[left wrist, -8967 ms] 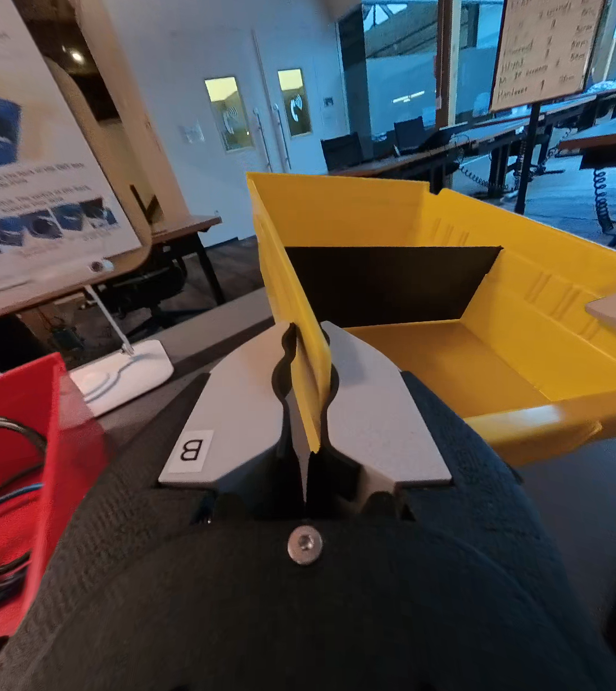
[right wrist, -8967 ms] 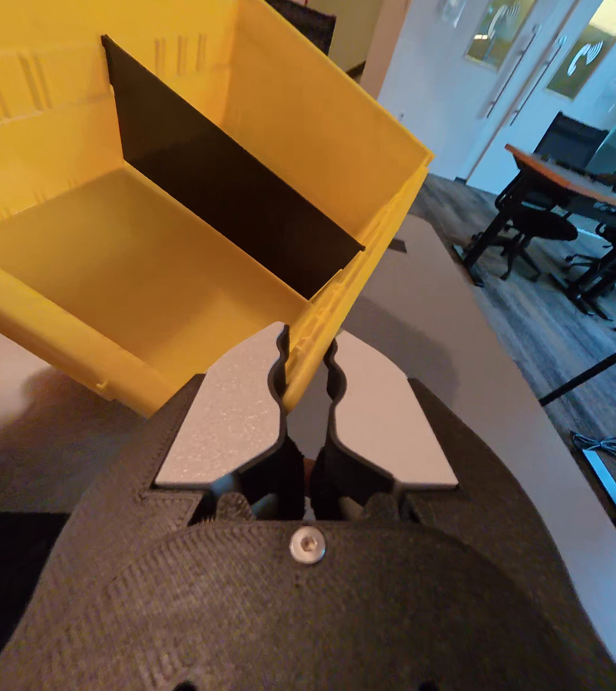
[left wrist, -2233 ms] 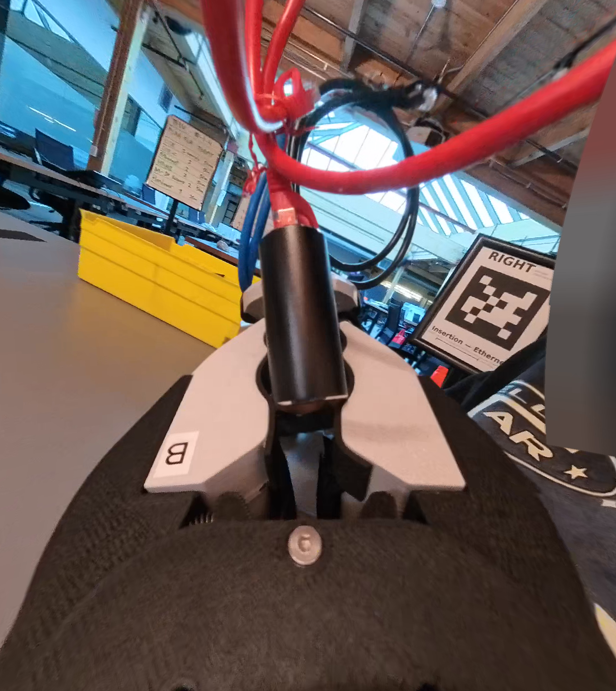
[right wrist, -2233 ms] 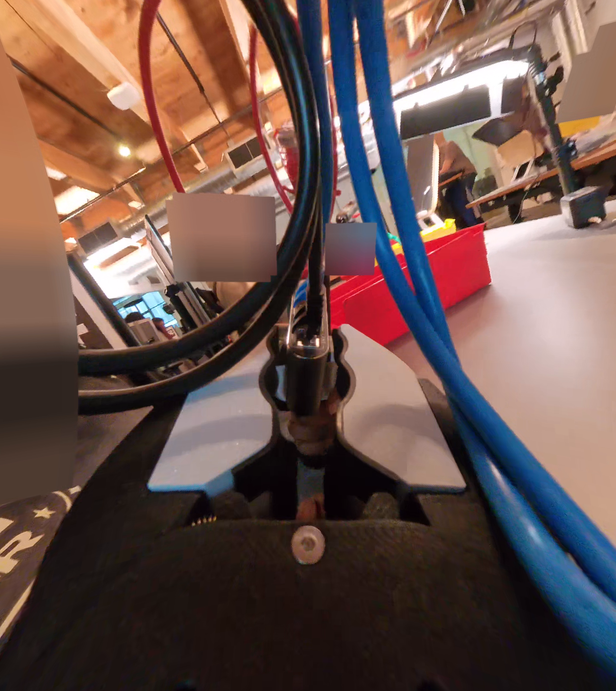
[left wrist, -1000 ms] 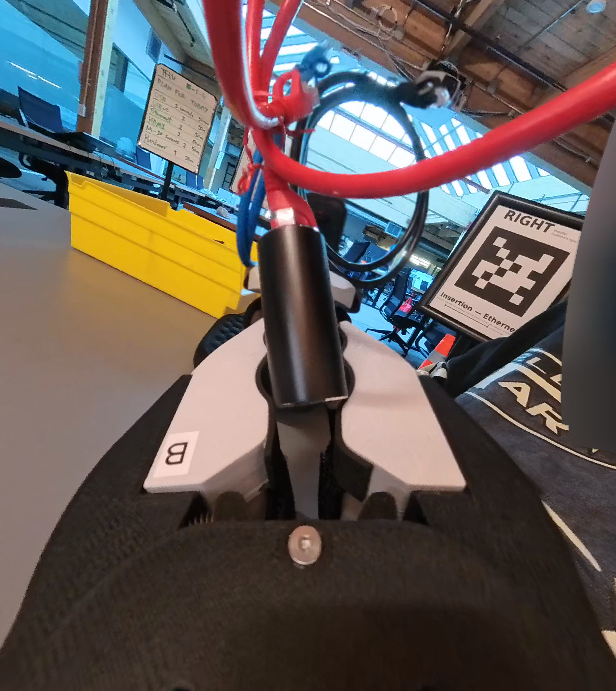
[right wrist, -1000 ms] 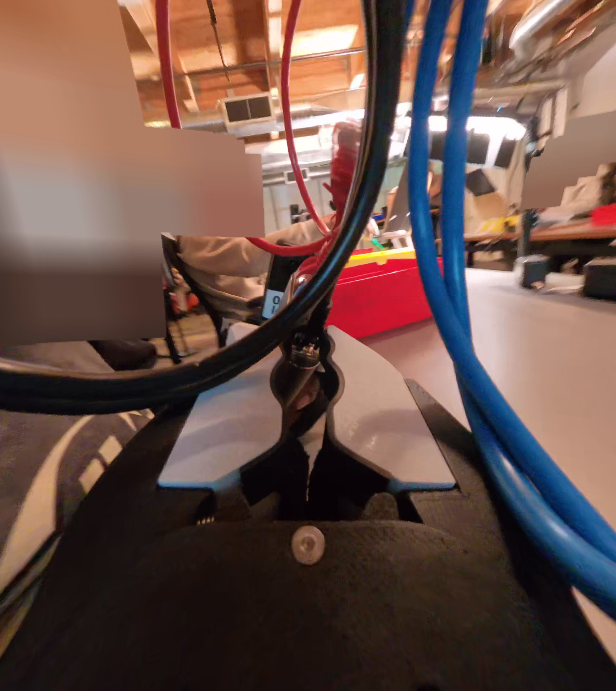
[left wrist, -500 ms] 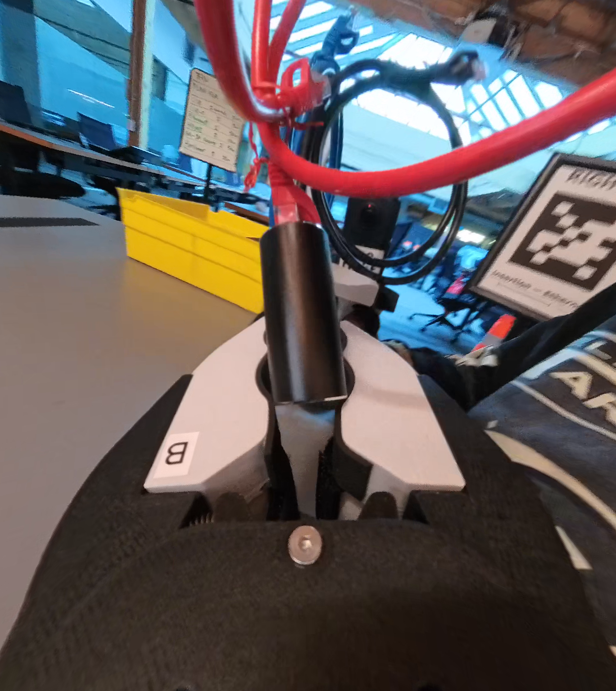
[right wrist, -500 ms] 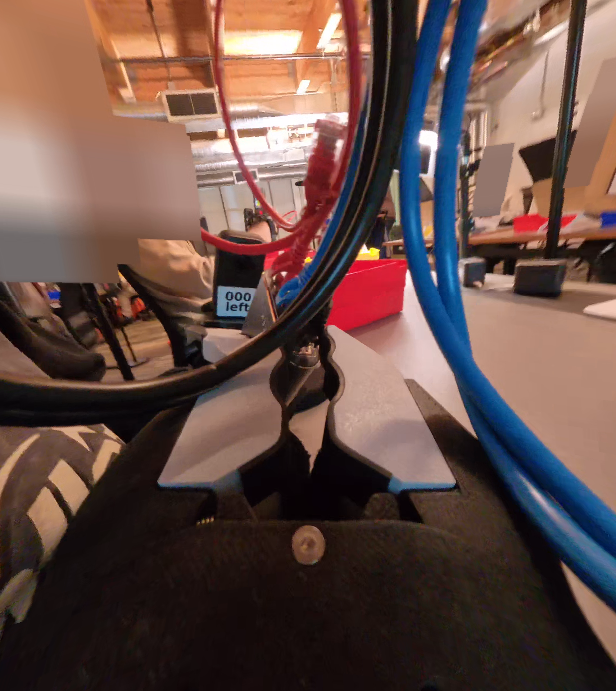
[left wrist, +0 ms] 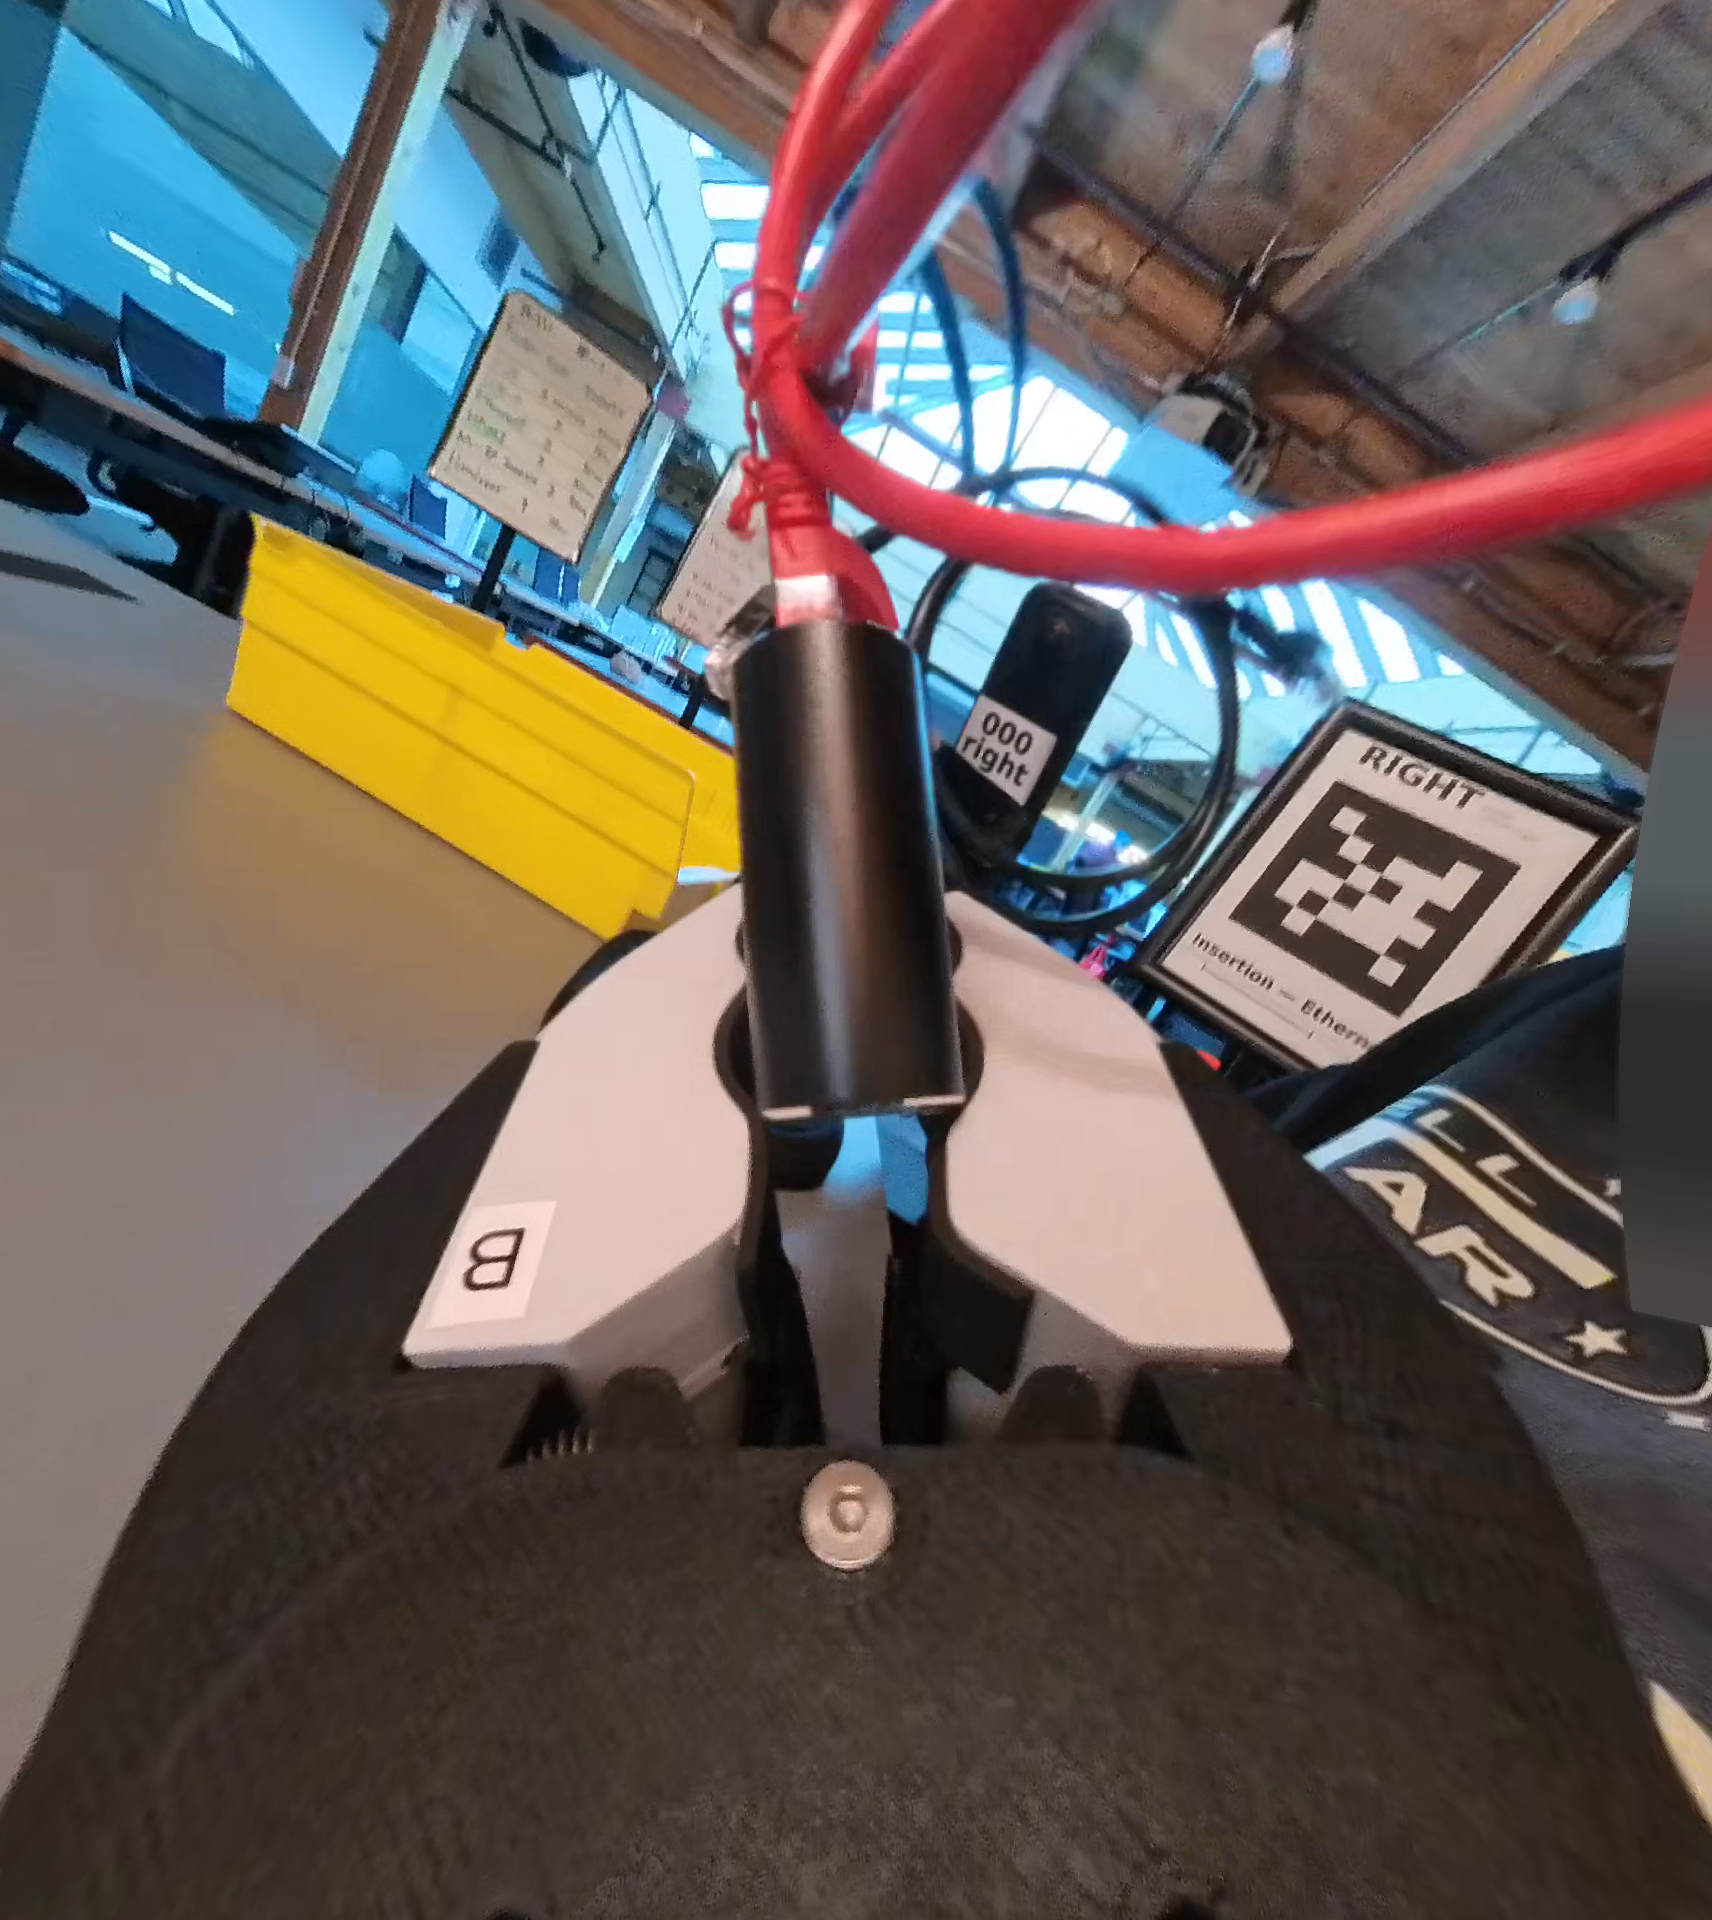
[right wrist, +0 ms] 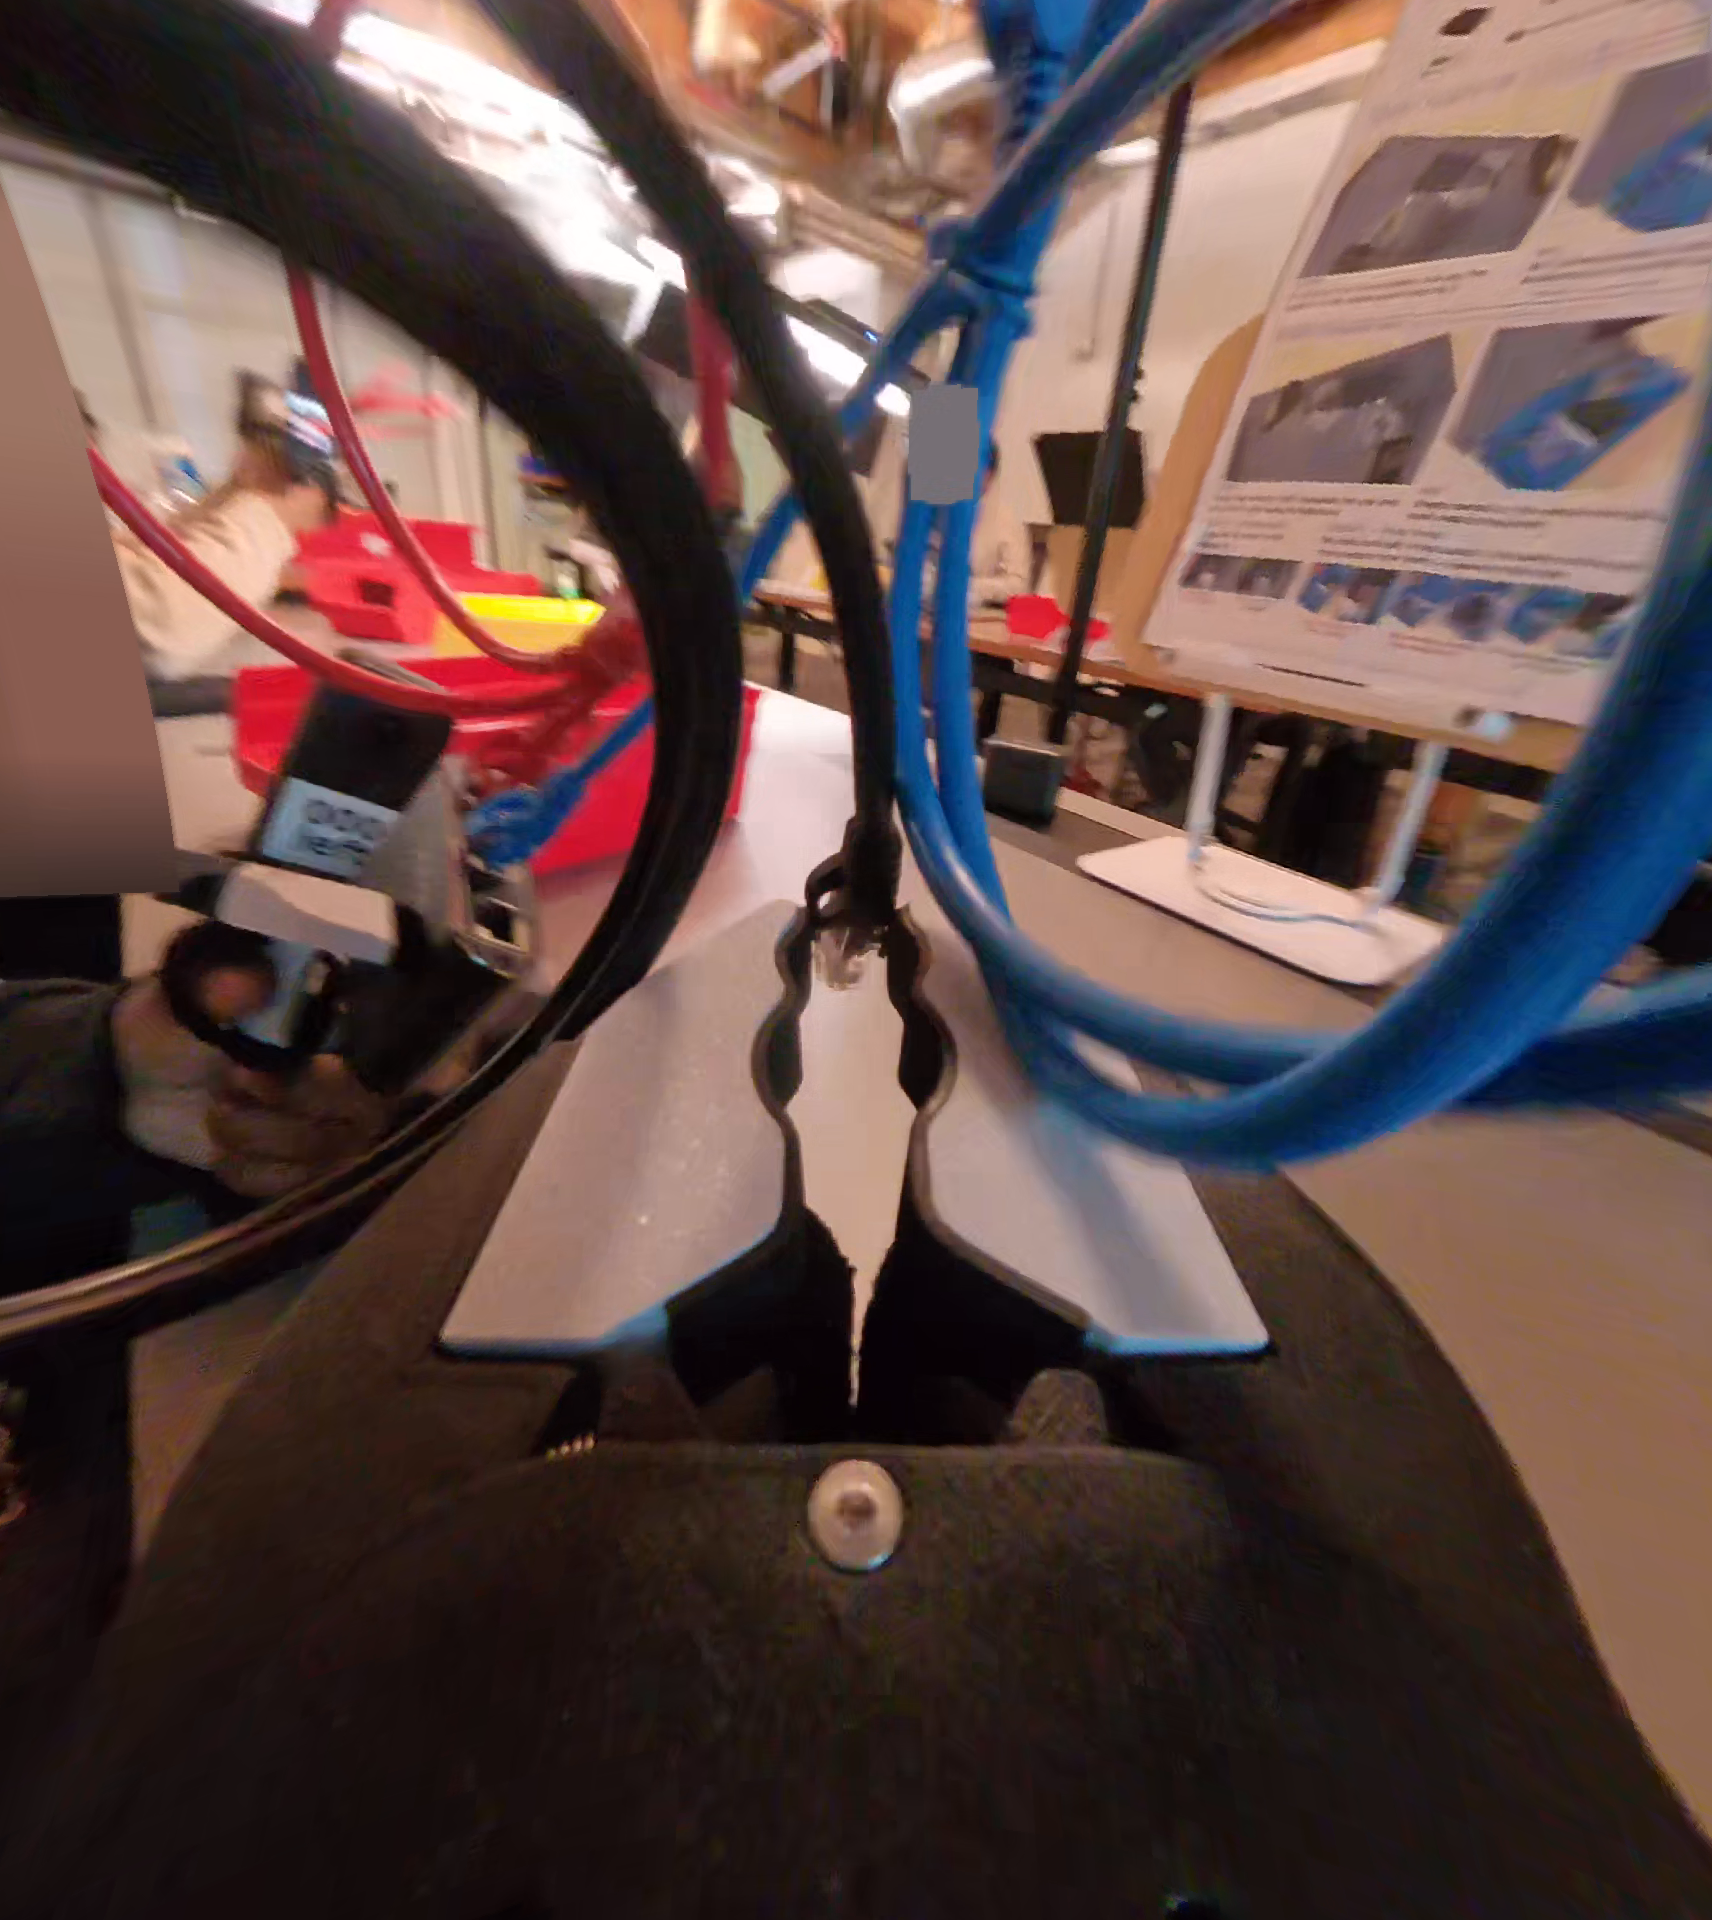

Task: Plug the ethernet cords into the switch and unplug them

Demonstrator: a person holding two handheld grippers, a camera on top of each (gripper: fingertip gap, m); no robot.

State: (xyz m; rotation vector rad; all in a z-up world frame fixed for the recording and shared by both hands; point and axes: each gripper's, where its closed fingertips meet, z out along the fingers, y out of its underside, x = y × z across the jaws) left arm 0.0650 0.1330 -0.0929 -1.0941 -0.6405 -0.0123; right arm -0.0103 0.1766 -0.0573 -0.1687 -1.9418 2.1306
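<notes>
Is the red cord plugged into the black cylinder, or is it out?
In. The red cord ends inside the top of the black cylinder, which the left tool grips.

yellow bin (left wrist: 478, 717) | red bin (right wrist: 665, 769) | framed marker sign (left wrist: 1371, 894) (propped upright)

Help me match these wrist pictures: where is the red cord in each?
Left wrist view: red cord loops across the top, ending in the black coupler between the jaws.
Right wrist view: red cord thin, left of centre, through the black cord loop.
Shared landmark: grey table.
</notes>
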